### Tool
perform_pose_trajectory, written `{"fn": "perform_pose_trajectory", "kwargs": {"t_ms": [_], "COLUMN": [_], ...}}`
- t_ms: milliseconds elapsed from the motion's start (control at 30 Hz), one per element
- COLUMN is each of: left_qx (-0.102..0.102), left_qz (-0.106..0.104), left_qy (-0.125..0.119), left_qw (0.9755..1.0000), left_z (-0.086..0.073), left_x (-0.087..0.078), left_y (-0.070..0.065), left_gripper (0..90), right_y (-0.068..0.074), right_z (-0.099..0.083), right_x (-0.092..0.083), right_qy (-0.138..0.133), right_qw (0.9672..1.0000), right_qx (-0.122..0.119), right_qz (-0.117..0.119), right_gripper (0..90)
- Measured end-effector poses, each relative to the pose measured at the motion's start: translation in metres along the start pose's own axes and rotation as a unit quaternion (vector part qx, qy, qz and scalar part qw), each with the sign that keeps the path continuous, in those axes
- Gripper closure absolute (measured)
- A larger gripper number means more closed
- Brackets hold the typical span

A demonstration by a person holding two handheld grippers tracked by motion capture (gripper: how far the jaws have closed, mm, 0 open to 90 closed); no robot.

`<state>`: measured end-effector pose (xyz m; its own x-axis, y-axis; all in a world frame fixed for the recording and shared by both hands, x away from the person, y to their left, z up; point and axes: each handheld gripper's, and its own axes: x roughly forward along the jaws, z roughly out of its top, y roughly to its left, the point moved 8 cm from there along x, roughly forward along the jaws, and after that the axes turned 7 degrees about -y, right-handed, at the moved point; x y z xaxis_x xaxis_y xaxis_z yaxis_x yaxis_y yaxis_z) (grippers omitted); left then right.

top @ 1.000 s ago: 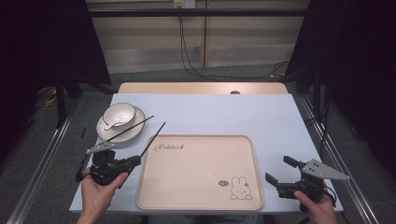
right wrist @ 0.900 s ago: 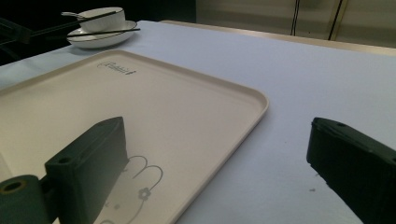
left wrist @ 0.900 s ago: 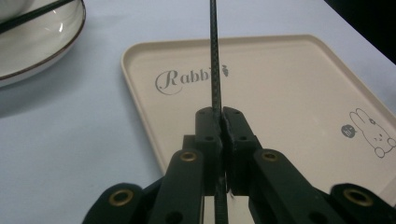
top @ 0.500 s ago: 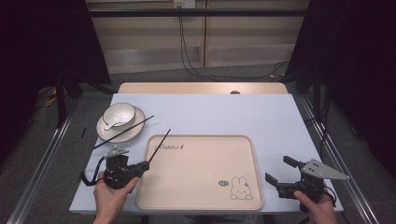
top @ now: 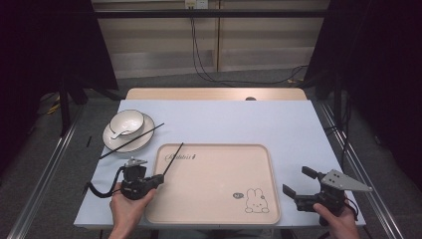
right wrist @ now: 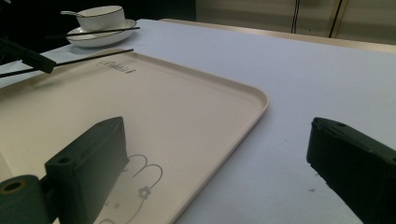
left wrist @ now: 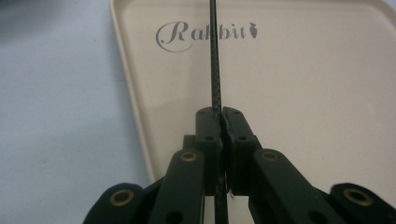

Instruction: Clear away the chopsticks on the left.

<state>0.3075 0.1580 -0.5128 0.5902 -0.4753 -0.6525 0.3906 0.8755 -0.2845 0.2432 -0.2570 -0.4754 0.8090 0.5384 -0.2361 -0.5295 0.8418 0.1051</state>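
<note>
1. At the tray's (top: 214, 204) left edge, the left gripper (top: 158, 178) sits in the person's left hand (top: 127, 209), its jaws clamped tight on a black chopstick (top: 173, 158).
2. In the left gripper view, the chopstick (left wrist: 215, 60) runs straight up from between the closed pads, over the tray's (left wrist: 303, 93) "Rabbit" lettering.
3. In the high view, the stick slants up and to the right, its free tip above the tray's far left corner.
4. A second chopstick (top: 130, 141) rests across the plate (top: 112, 142), just beyond the tray.
5. A bowl (top: 127, 121) with a spoon (top: 115, 134) in it stands on that plate.
6. The right gripper (top: 301, 184) is held low over the table (top: 249, 124), just off the tray's right edge, near the rabbit drawing (top: 256, 199).
7. Its jaws stand wide apart with nothing between them; the right gripper view shows bare cloth and the tray's corner (right wrist: 257, 100) in the gap.
</note>
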Motion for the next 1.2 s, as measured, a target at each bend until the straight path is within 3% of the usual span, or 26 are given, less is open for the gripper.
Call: {"fn": "perform_pose_trajectory", "kwargs": {"t_ms": [133, 367, 733, 1000, 1200], "left_qx": [0.007, 0.005, 0.010, 0.014, 0.027], "left_qz": [0.012, 0.014, 0.019, 0.006, -0.016], "left_qy": [0.012, 0.026, 0.020, 0.018, -0.014], "left_qw": [0.9998, 0.9996, 0.9996, 0.9997, 0.9994], "left_z": [-0.003, -0.008, -0.009, -0.007, 0.002], "left_x": [0.003, 0.009, 0.009, 0.008, 0.000], "left_y": [0.003, 0.002, 0.002, 0.002, 0.001], "left_gripper": [86.1, 85.6, 85.0, 79.9, 67.8], "right_y": [0.001, 0.001, 0.001, 0.002, 0.002], "right_z": [0.000, 0.000, 0.000, 0.000, 0.000], "right_x": [0.000, 0.000, 0.000, 0.000, 0.000], "right_qy": [0.001, 0.002, 0.001, 0.001, 0.000], "right_qw": [1.0000, 1.0000, 1.0000, 1.0000, 1.0000], "right_qx": [0.000, -0.002, -0.001, 0.002, 0.002], "right_qz": [0.003, 0.004, 0.004, 0.006, 0.006], "right_gripper": [5.0, 5.0, 5.0, 5.0, 5.0]}}
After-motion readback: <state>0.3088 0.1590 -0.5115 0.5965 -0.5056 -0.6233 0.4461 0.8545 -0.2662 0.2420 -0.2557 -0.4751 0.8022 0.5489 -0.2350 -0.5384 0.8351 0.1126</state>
